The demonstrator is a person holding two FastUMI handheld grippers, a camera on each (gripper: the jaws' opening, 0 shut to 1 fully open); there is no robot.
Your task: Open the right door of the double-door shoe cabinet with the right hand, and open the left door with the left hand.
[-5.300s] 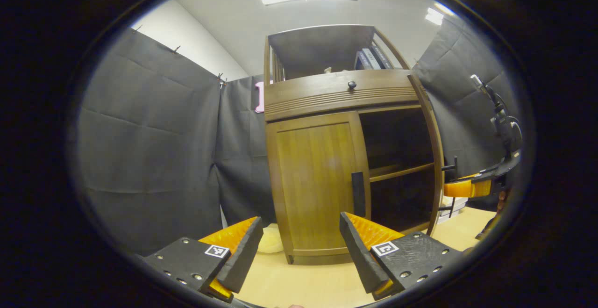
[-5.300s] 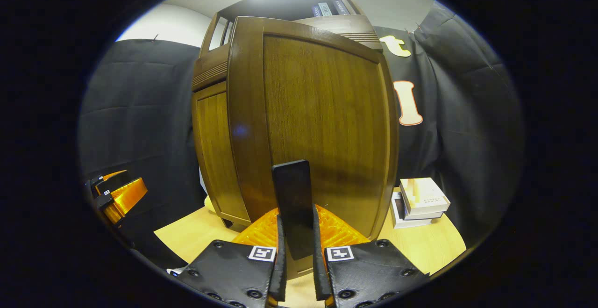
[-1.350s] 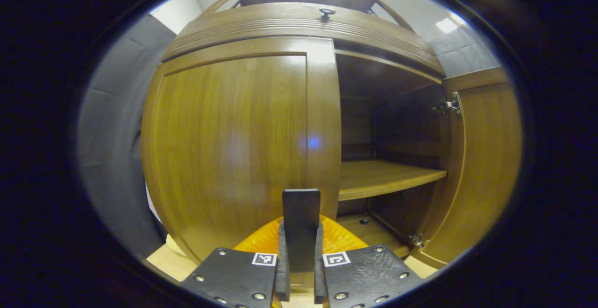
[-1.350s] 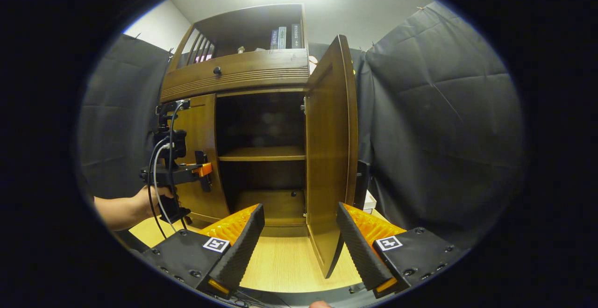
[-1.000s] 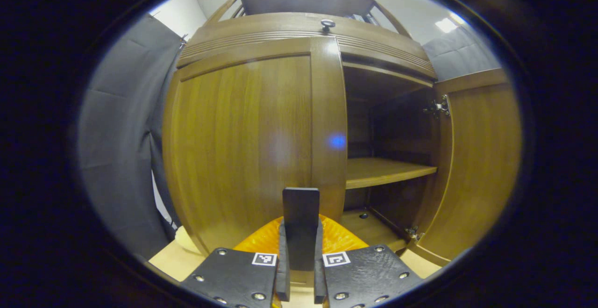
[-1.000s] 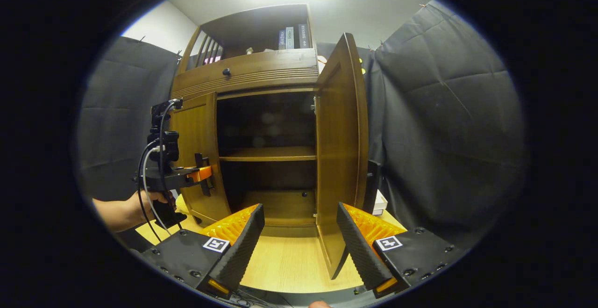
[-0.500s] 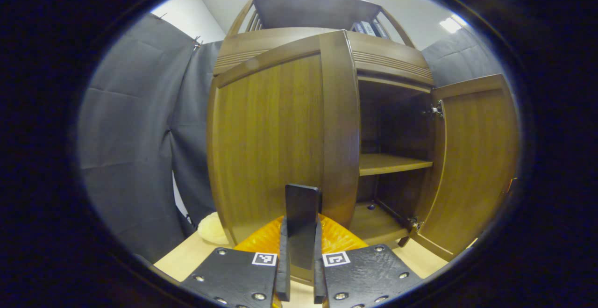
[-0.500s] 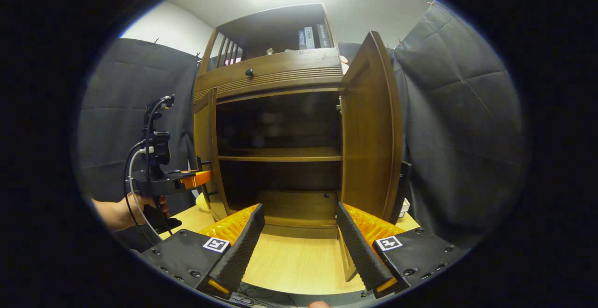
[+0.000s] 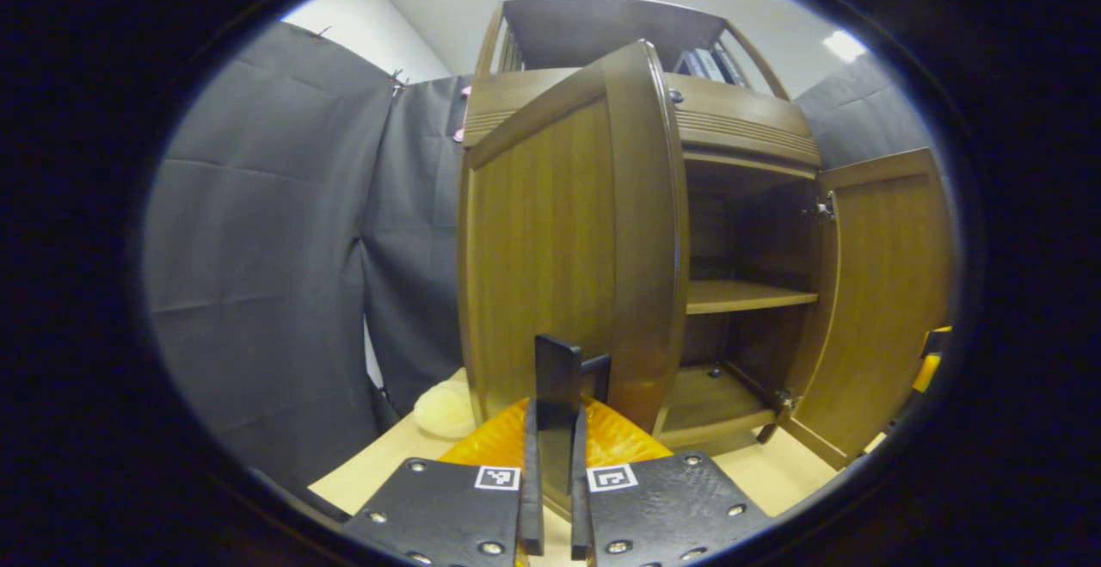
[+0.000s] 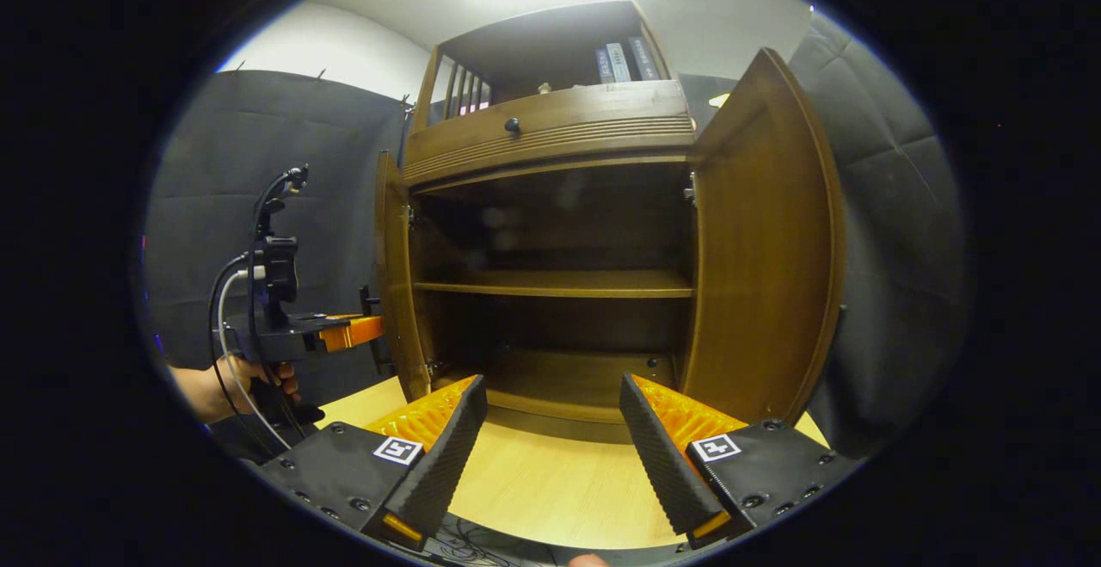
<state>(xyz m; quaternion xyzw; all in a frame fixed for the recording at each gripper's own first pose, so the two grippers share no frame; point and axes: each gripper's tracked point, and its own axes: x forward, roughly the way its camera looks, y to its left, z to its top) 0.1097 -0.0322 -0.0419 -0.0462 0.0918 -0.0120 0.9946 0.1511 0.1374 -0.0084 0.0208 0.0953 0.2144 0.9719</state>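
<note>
Left door [image 10: 394,283] edge-on; book spines [image 10: 618,60] too small.

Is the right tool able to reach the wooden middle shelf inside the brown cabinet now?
Probably yes. The right tool is open and faces the brown wooden cabinet; both doors stand swung aside, so nothing blocks the way to the wooden middle shelf.

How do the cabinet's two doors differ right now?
The left door has its handle clamped by the left gripper; the right door stands free, with the right gripper open. The left door is seen nearly edge-on in the right gripper view; the right door shows its inner face. Both are open.
</note>
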